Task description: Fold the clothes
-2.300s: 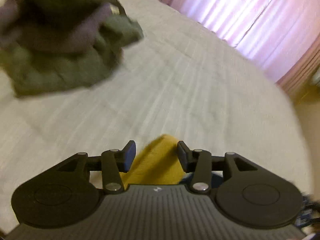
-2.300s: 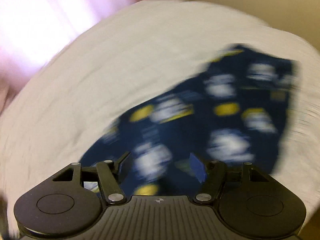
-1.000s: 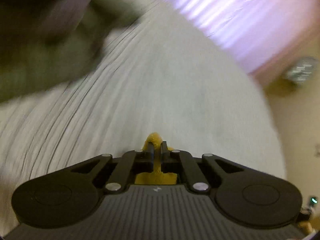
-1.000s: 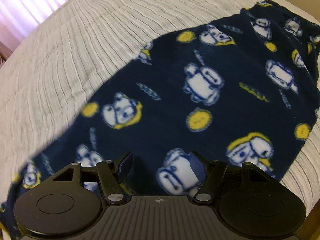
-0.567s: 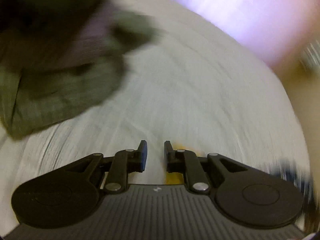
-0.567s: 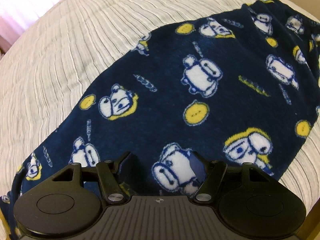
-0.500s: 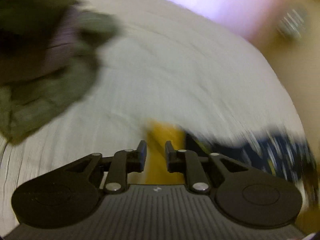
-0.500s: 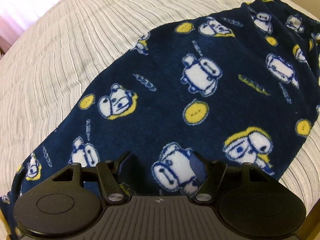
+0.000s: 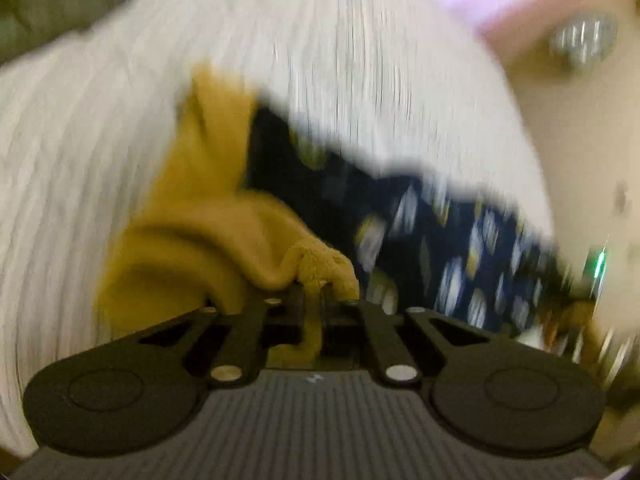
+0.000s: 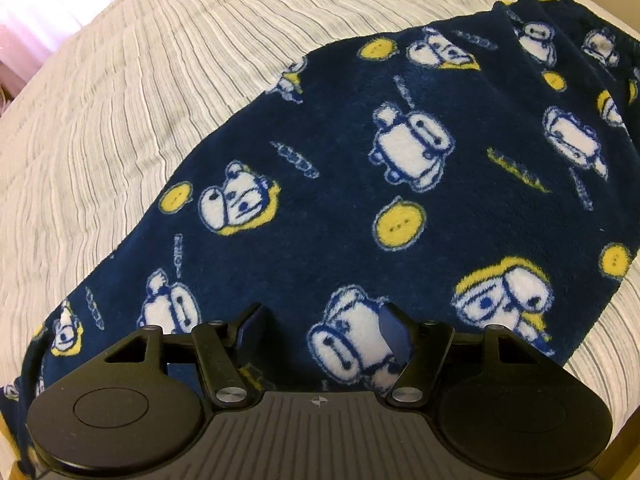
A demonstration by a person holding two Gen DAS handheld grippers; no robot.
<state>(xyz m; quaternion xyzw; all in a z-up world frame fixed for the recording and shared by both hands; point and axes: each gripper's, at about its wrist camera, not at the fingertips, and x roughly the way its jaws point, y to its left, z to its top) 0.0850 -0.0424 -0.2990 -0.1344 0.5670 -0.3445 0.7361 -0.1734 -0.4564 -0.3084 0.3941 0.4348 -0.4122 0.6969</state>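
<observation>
Left gripper jaws just closed again, now pinched tight on the mustard cuff of the navy fleece pyjama pants. A fold of yellow fabric is bunched up between and over the tips. Left wrist view is badly motion-blurred, so I can't tell how deep the bite goes

Right gripper stands wide, nothing clamped, hovering low over the pants near the bottom centre of its frame. Can't tell if the tips touch the pile

Pants lie flat on the striped white bedspread, running diagonally from lower left to upper right in the right wrist view. In the left view they trail from the cuff towards the right edge. Olive clothes pile sits upper left, well apart

Handling, my read: thick fleece, soft, light, no stiffness, so it drapes and sags off any single grip point. Grippy pile, unlikely to slip, but layers cling and may drag together. Best holds are the hems: cuff or waistband edge, thicker and they hold a line. Pinching mid-panel would only tent it
</observation>
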